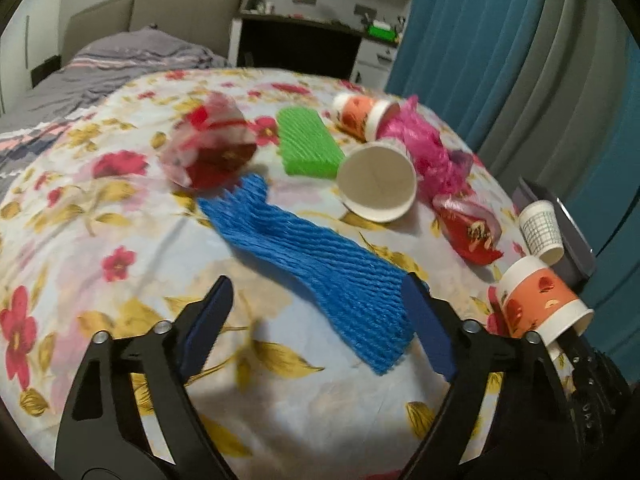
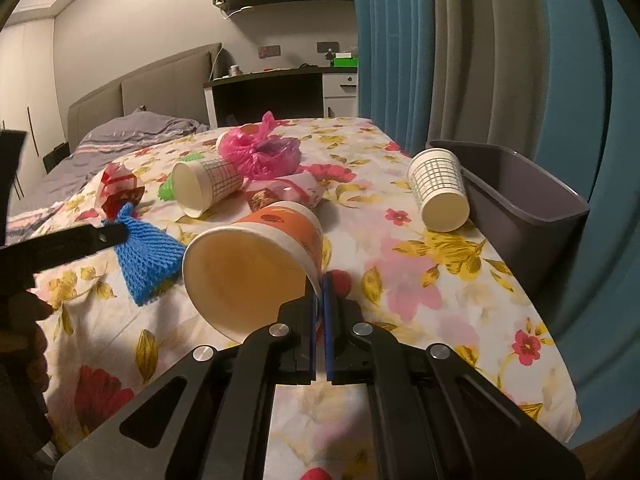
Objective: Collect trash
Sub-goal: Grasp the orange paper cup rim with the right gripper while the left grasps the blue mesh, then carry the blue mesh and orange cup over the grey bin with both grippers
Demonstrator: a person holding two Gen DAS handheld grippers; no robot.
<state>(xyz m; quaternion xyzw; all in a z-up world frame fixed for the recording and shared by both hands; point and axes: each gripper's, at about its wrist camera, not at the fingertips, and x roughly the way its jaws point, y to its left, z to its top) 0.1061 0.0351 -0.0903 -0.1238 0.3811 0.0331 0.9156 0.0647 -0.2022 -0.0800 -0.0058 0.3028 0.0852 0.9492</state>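
Observation:
My right gripper (image 2: 319, 280) is shut on the rim of an orange paper cup (image 2: 256, 264), held tilted above the floral table; the cup also shows in the left wrist view (image 1: 540, 300). My left gripper (image 1: 320, 300) is open, its jaws straddling the near end of a blue foam net (image 1: 320, 260), which also shows in the right wrist view (image 2: 148, 260). A grey bin (image 2: 532, 208) stands at the table's right edge.
Other trash lies on the table: a green foam net (image 1: 308, 142), a checked cup (image 1: 376, 180), another orange cup (image 1: 364, 114), a pink bag (image 1: 424, 144), red wrappers (image 1: 208, 148) (image 1: 468, 232) and a checked cup (image 2: 440, 188) by the bin. Blue curtains hang on the right.

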